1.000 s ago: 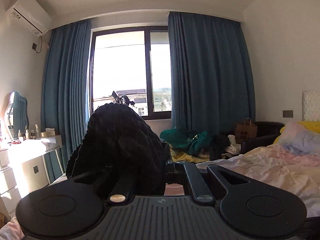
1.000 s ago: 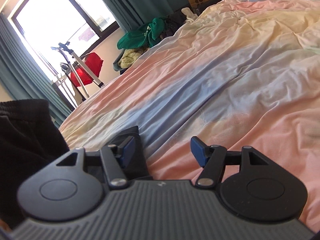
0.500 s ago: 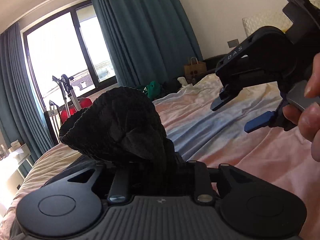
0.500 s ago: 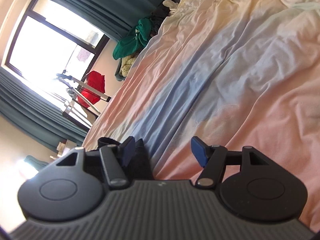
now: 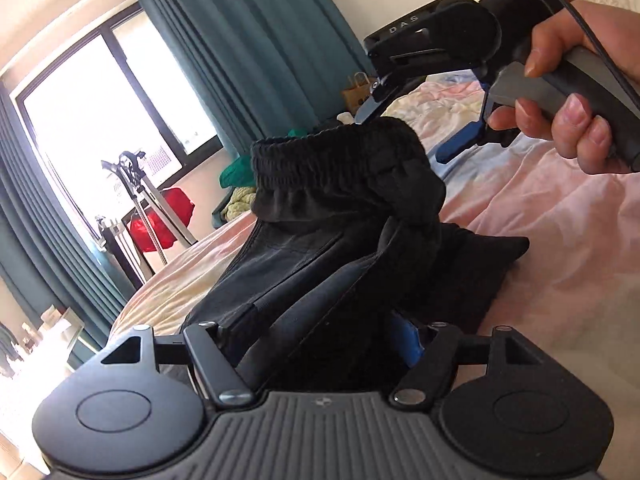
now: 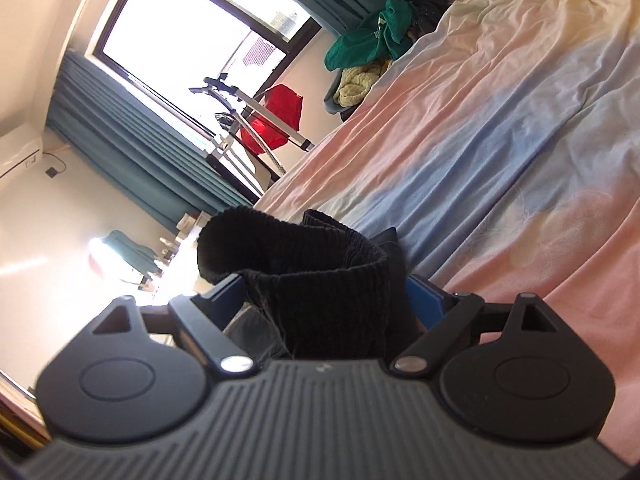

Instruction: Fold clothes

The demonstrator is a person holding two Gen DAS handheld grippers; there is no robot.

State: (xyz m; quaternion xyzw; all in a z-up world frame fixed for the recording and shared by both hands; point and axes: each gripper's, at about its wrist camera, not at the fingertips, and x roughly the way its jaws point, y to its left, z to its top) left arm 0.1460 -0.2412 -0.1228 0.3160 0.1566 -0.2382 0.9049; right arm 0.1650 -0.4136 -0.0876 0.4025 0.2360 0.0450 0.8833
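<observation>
A black garment with an elastic ribbed waistband [image 5: 340, 160] lies bunched on the pastel bedsheet [image 5: 560, 240]. My left gripper [image 5: 320, 344] is open, its jaws wide apart with the black cloth lying loosely between them. My right gripper [image 5: 416, 128], held by a hand, hovers open around the far end of the waistband. In the right wrist view the ribbed waistband [image 6: 320, 264] sits between the spread blue pads [image 6: 426, 300] of my right gripper [image 6: 324, 300], not pinched.
The bed's pink, blue and yellow sheet [image 6: 480, 120] stretches away to the right. Beyond its edge are a red bag on a metal stand [image 6: 276, 116], a green and yellow clothes pile [image 6: 368, 48], teal curtains [image 5: 260, 60], a window and a brown paper bag [image 5: 356, 92].
My left gripper lowered the black garment onto the bed and opened its jaws. My right gripper moved in and now has the waistband between its open fingers.
</observation>
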